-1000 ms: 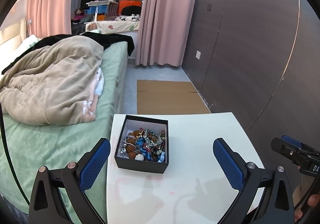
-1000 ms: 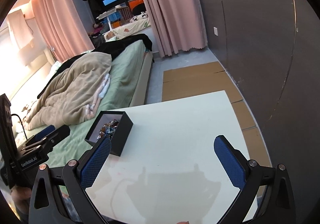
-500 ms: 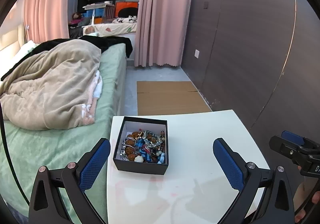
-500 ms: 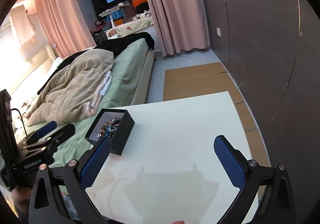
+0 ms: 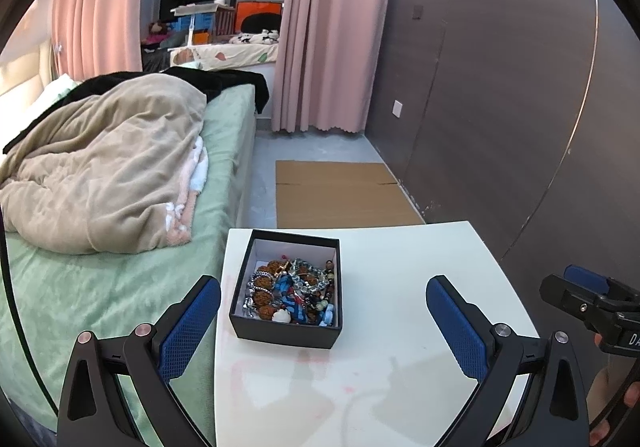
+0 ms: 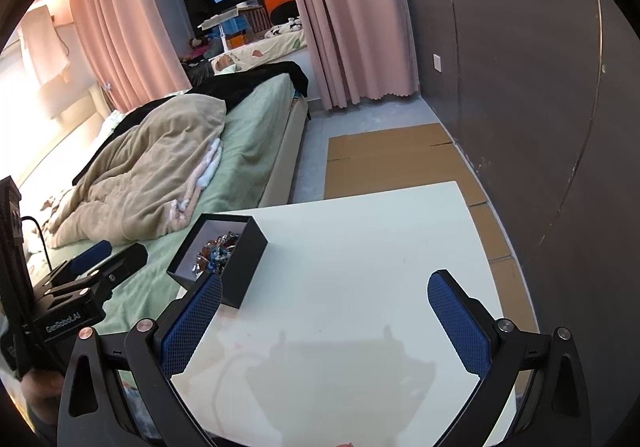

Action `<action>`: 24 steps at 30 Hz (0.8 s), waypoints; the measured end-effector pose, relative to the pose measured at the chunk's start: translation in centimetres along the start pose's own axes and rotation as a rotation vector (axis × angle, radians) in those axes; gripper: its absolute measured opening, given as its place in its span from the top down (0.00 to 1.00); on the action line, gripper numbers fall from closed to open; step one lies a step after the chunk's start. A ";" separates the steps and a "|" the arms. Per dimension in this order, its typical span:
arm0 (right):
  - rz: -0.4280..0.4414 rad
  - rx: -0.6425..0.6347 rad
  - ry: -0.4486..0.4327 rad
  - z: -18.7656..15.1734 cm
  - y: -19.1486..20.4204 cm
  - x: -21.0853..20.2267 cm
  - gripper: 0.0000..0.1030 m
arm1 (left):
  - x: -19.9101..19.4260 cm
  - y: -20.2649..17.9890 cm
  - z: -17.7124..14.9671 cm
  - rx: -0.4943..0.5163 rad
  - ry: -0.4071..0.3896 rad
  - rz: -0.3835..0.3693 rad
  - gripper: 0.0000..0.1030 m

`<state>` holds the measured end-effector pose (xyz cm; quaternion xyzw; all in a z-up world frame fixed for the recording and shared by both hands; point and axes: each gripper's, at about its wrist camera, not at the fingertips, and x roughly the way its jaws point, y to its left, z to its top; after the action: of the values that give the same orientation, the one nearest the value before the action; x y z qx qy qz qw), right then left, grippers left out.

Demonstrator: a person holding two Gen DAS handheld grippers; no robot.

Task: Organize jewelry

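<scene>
Evidently 2 hand-held grippers (image 5: 323,321) (image 6: 325,317) wide above table (image 5: 400,387).

Each tool is black plastic: left tool (image 5: 323,321) and right tool (image 6: 325,317) carry blue textured pads, silver screws; white "GenRobot.AI" lettering marks the left.

On my left feed I see a black box (image 5: 286,329) with a white lining, holding a jumble of brown, silver and blue jewelry (image 5: 292,293), on a cream-white desk (image 5: 400,287) marked with faint pink smears. My left tongs (image 5: 323,321) and right tongs (image 6: 325,313) carry blue cross-hatched pads on black frames. The bed (image 5: 228,127) is pale green under a beige blanket (image 5: 108,163); the curtains (image 5: 332,27) are pink, the wall (image 5: 500,95) dark brown.
</scene>
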<state>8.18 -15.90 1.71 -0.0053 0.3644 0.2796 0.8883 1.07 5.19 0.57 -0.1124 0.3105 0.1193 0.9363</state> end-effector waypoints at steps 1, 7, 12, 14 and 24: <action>0.001 0.001 -0.001 0.0 0.0 0.0 0.00 | 0.0 0.0 0.0 0.003 0.000 0.000 0.01; 0.002 0.004 0.001 0.0 -0.1 -0.1 0.00 | 0.0 0.0 0.0 0.004 -0.003 -0.001 0.01; 0.004 0.005 0.001 0.1 -0.3 0.0 0.00 | 0.0 0.0 0.0 0.006 -0.003 0.000 0.01; 0.004 0.006 0.003 0.1 -0.3 0.0 0.00 | 0.1 0.0 0.0 0.005 -0.003 0.000 0.01; 0.010 0.014 0.002 0.3 -0.4 0.0 0.00 | 0.2 0.0 0.1 0.011 -0.001 -0.001 0.01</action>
<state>8.55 -16.14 1.80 0.0025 0.3675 0.2816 0.8864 1.26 5.27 0.56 -0.1073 0.3108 0.1171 0.9371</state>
